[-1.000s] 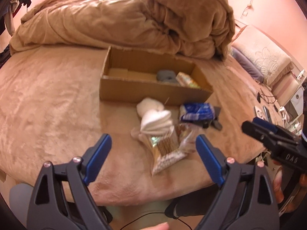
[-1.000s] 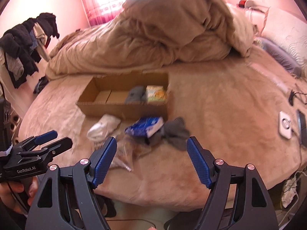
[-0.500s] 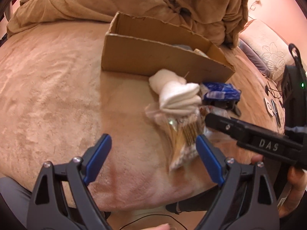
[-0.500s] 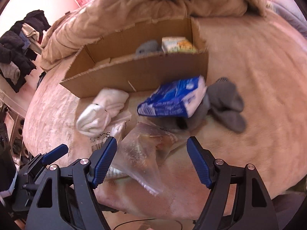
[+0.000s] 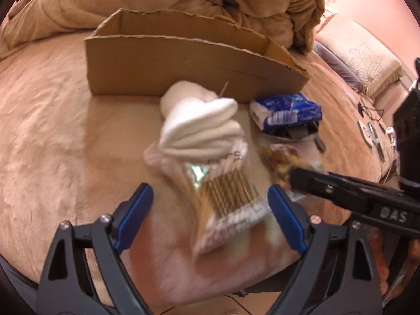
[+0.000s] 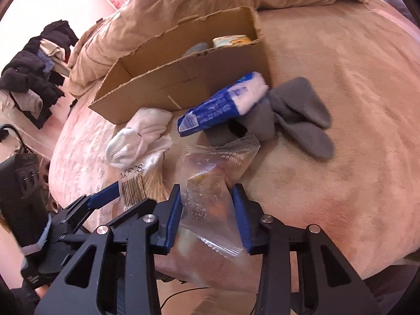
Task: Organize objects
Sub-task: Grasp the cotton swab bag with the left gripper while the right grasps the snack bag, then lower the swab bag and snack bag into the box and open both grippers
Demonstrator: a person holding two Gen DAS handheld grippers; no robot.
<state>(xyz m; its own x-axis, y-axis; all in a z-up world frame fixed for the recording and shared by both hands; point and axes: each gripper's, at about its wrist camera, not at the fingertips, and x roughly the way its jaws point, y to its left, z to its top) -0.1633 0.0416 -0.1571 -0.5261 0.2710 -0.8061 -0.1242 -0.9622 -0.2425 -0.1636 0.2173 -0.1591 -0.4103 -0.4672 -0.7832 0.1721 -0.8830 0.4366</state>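
A cardboard box (image 5: 183, 60) lies on the bed and holds a grey item and a yellow packet (image 6: 231, 40). In front of it lie white socks (image 5: 199, 128), a clear bag of wooden sticks (image 5: 228, 194), a blue tissue pack (image 5: 286, 111), grey socks (image 6: 299, 115) and a clear snack bag (image 6: 210, 183). My left gripper (image 5: 210, 210) is open with the stick bag between its fingers. My right gripper (image 6: 207, 212) has its jaws partly closed around the snack bag, close to both sides of it.
A rumpled brown duvet (image 5: 183, 0) lies behind the box. Pillows (image 5: 362, 55) sit at the right, with small devices and cables (image 5: 372, 136) on the bed edge. Dark clothes (image 6: 31, 78) are piled at the left of the right wrist view.
Both grippers moved forward and down toward the pile. The right jaws narrowed around the snack bag. The left gripper now straddles the stick bag.
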